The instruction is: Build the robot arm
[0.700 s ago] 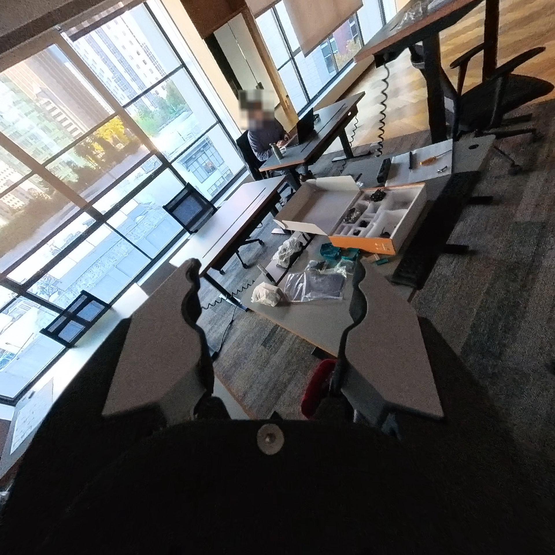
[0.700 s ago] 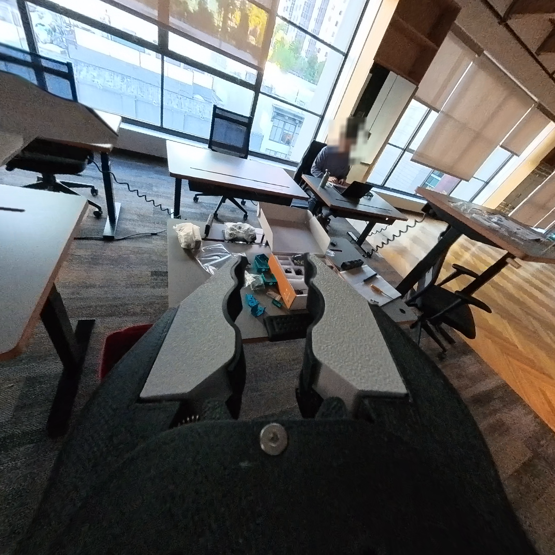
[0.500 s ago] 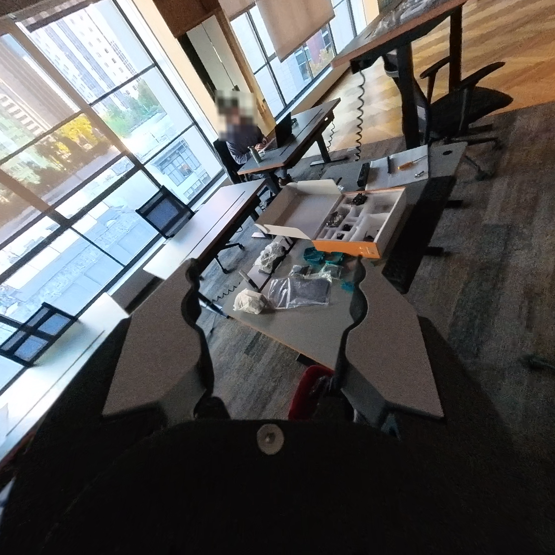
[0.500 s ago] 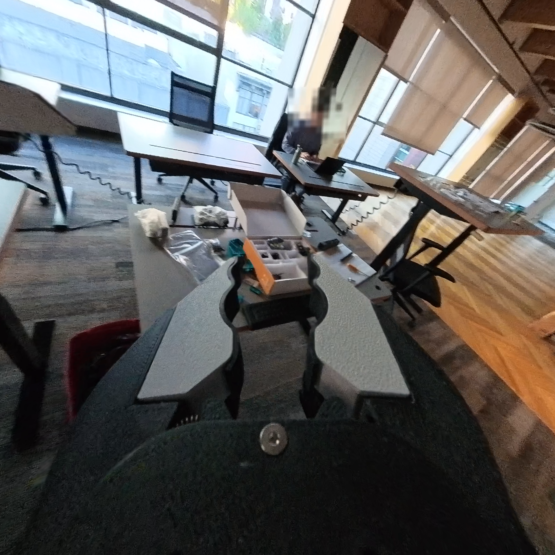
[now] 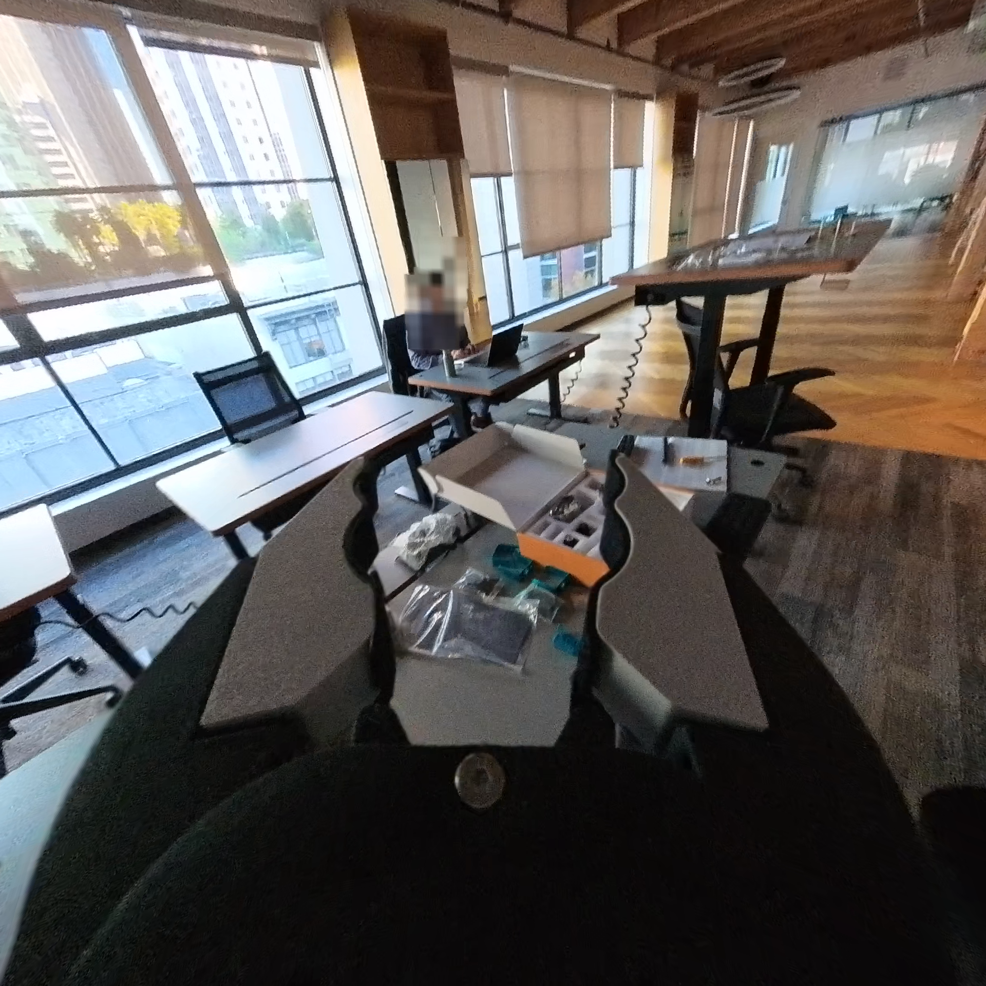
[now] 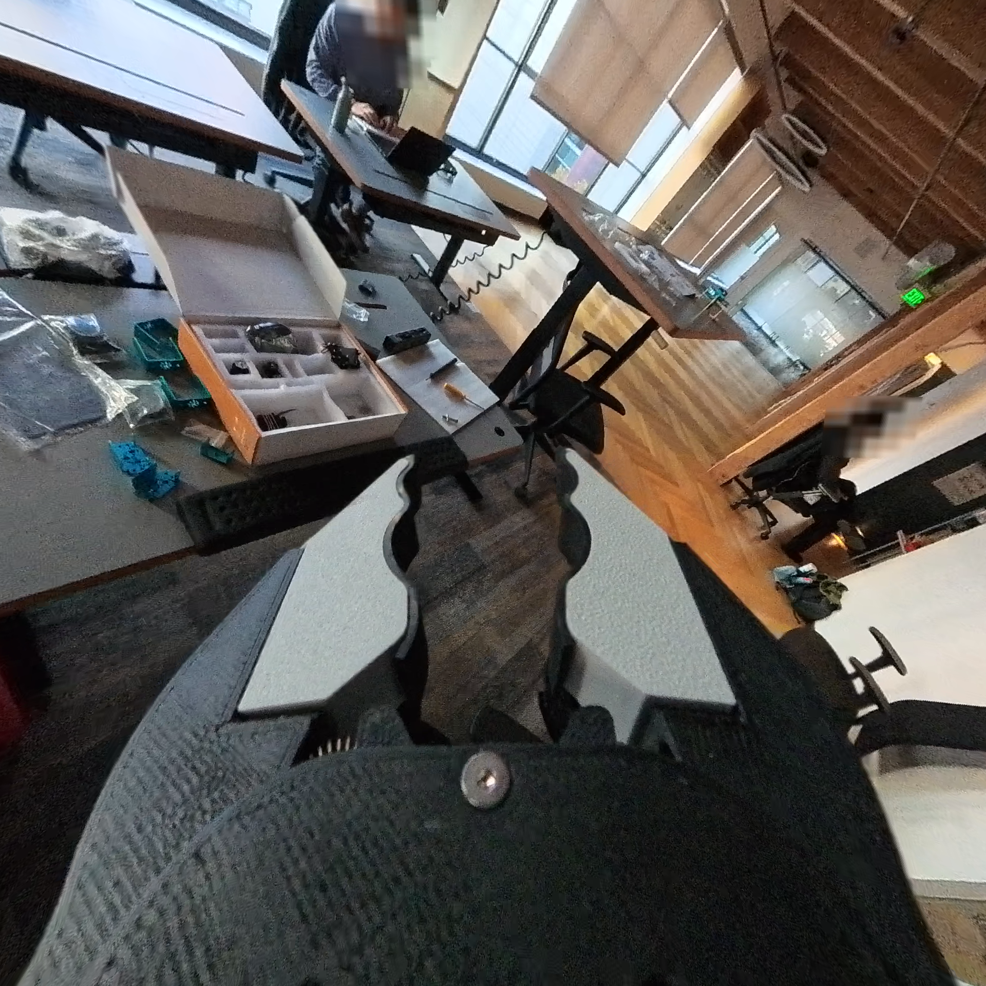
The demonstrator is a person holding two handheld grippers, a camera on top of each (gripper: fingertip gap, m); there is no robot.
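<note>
My left gripper (image 5: 488,469) is open and empty, held in the air short of a grey table (image 5: 480,699). On the table lie an open orange-sided parts box (image 5: 560,552), teal plastic parts (image 5: 509,560) and a clear plastic bag (image 5: 469,621). My right gripper (image 6: 485,461) is open and empty, held over the carpet off the table's near right corner. In the right wrist view the parts box (image 6: 299,373), blue and teal parts (image 6: 144,469) and the bag (image 6: 48,373) lie to the upper left on the table (image 6: 64,523).
A black perforated block (image 6: 320,491) lies along the table's edge. A screwdriver (image 6: 459,392) lies on a white sheet. A black office chair (image 6: 565,405) stands beyond the table. Other desks (image 5: 299,459) stand near the windows, with a seated person (image 5: 432,331) at one. A red bin (image 6: 10,709) stands at left.
Both grippers have come closer to the table. The left view has levelled out and faces the table. The right view has rolled and swung right, so the table now sits at upper left.
</note>
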